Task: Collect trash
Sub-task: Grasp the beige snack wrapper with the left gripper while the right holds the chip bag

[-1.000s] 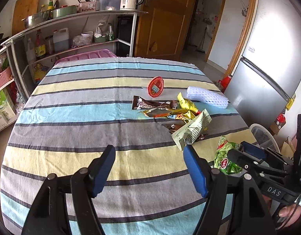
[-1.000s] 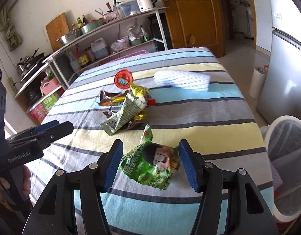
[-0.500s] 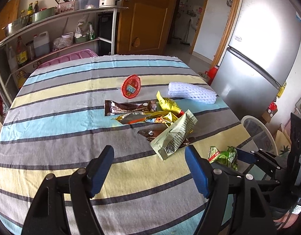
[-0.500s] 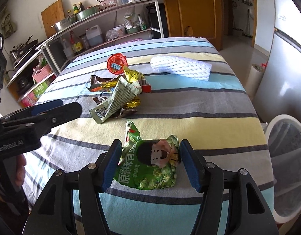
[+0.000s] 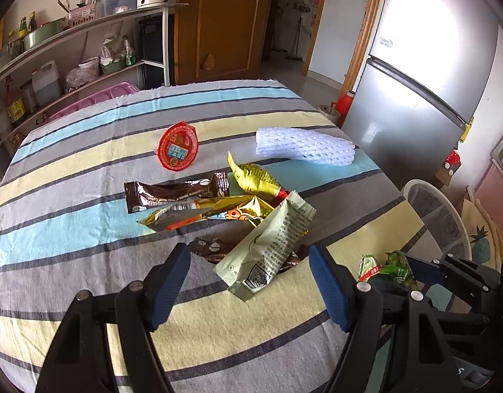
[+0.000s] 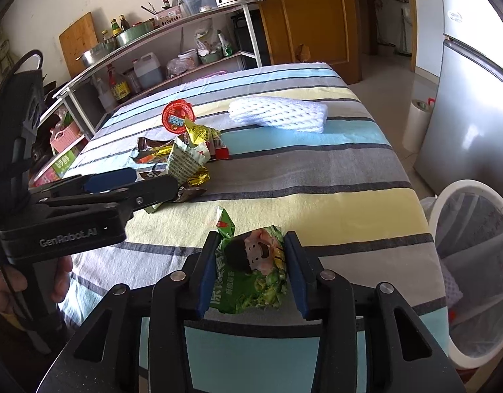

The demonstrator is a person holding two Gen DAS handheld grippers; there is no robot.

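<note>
A heap of wrappers lies mid-table: a pale green packet [image 5: 268, 249], a brown wrapper [image 5: 176, 193], yellow and gold wrappers [image 5: 254, 177], a red round lid [image 5: 177, 146] and a white foam net [image 5: 304, 147]. My left gripper [image 5: 248, 290] is open, its blue pads either side of the pale green packet's near end. My right gripper [image 6: 251, 271] is shut on a green snack bag [image 6: 251, 278] at the table's near right edge; the bag also shows in the left wrist view [image 5: 385, 270]. The heap shows in the right wrist view [image 6: 186, 157].
A white mesh waste bin [image 6: 477, 262] stands on the floor right of the table; it also shows in the left wrist view [image 5: 438, 216]. A silver fridge [image 5: 431, 75] stands at the right. A metal kitchen shelf [image 5: 71, 52] and a wooden door [image 5: 218, 23] are behind the striped tablecloth [image 5: 71, 222].
My right gripper's pads have closed in on the green snack bag. My left gripper has moved forward and right, up to the pale green packet in the heap.
</note>
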